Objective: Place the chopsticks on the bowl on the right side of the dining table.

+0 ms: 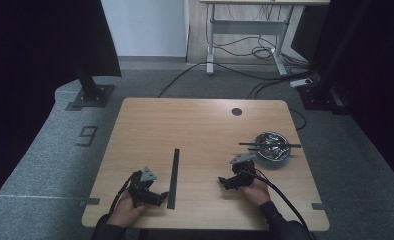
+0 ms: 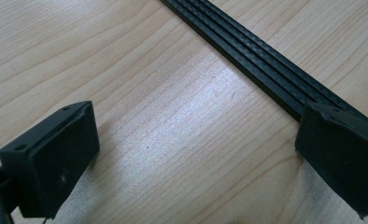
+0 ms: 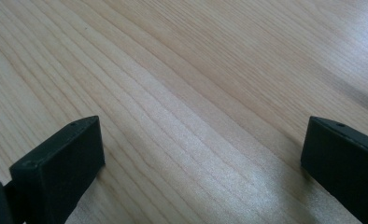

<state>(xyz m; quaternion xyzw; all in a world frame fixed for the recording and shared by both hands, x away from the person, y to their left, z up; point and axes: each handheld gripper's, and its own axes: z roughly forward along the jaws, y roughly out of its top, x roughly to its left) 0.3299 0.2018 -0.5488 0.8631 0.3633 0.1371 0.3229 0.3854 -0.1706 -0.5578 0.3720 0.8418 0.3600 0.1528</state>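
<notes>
A long black ribbed strip (image 1: 174, 177) lies lengthwise on the wooden table (image 1: 195, 125), just right of my left gripper (image 1: 160, 197). In the left gripper view the strip (image 2: 247, 56) runs diagonally and passes under the right-hand jaw, while the left gripper (image 2: 196, 163) stands open over bare wood. My right gripper (image 1: 222, 181) rests low near the table's front right, pointing left toward the strip; its jaws stand wide apart and the right gripper (image 3: 201, 172) is open with only wood grain between them.
A shiny metal bowl (image 1: 271, 148) holding dark pieces sits at the right, with a thin black rod (image 1: 270, 145) laid across it. A round cable hole (image 1: 236, 111) is at the far edge. Beyond the table are carpet, cables and a desk frame (image 1: 245, 30).
</notes>
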